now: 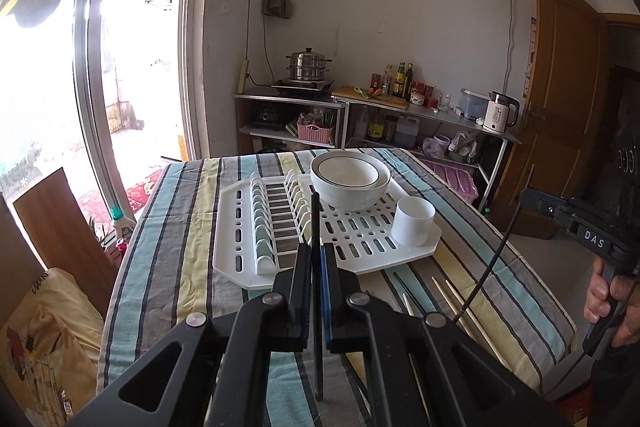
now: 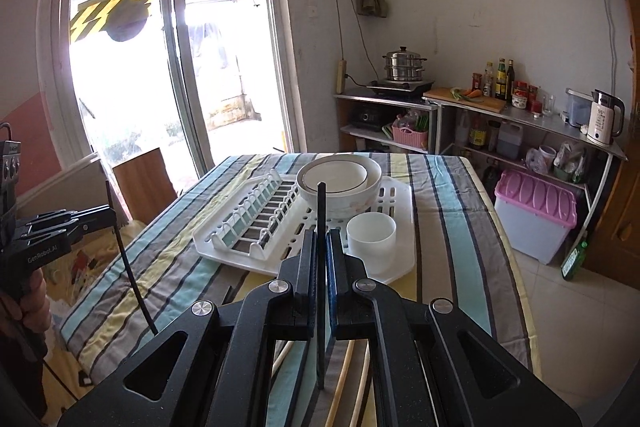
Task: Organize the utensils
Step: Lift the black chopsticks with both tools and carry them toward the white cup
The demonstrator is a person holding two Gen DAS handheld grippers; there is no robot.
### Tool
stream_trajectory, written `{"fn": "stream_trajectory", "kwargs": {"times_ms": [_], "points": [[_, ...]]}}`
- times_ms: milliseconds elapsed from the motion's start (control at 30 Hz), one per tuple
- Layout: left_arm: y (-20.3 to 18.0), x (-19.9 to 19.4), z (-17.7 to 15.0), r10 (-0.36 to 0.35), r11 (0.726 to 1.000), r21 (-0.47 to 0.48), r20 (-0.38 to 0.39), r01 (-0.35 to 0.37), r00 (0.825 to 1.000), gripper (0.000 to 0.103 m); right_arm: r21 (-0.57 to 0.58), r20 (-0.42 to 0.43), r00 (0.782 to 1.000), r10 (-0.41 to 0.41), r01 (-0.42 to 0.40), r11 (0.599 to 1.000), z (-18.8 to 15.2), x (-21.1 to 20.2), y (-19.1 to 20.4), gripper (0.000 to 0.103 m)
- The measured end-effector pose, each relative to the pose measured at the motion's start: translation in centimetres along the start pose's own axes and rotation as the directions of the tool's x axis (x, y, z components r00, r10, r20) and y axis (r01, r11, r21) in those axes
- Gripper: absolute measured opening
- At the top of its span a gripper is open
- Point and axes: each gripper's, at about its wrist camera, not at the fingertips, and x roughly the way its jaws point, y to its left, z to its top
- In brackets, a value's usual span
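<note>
Fingers of left gripper (image 1: 317, 259) and right gripper (image 2: 322, 247) each clamp one black chopstick (image 1: 315, 227) mid-shaft: light, rigid, slick, prone to pivoting.

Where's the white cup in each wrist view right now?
Left wrist: the cup stands at the rack's near right corner, right of centre, just right of the black chopstick in the left gripper.
Right wrist: the cup sits just right of centre, beside the right gripper.
Shared landmark: the stacked bowls directly behind it.
</note>
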Motion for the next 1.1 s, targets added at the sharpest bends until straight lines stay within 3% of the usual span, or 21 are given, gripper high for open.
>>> {"fn": "stream_trajectory", "kwargs": {"times_ms": [467, 833, 1100], "points": [[-2.2, 4.3, 7.0, -0.091, 0.996, 0.023, 0.010, 0.090, 0.996, 0.004, -0.002, 0.058, 0.998, -0.031, 0.031, 1.000, 4.6, 1.0, -1.7, 0.004], [-7.8, 8.1, 14.5, -0.191, 0.980, 0.073, 0.048, 0.187, 0.981, 0.004, 0.026, 0.116, 0.991, -0.065, 0.062, 0.998, 9.0, 2.8, -4.0, 0.004], [-10.8, 13.5, 17.3, -0.247, 0.967, 0.063, 0.026, 0.245, 0.969, 0.004, 0.060, 0.131, 0.989, -0.065, 0.057, 0.997, 10.7, 5.1, -5.6, 0.004]]}}
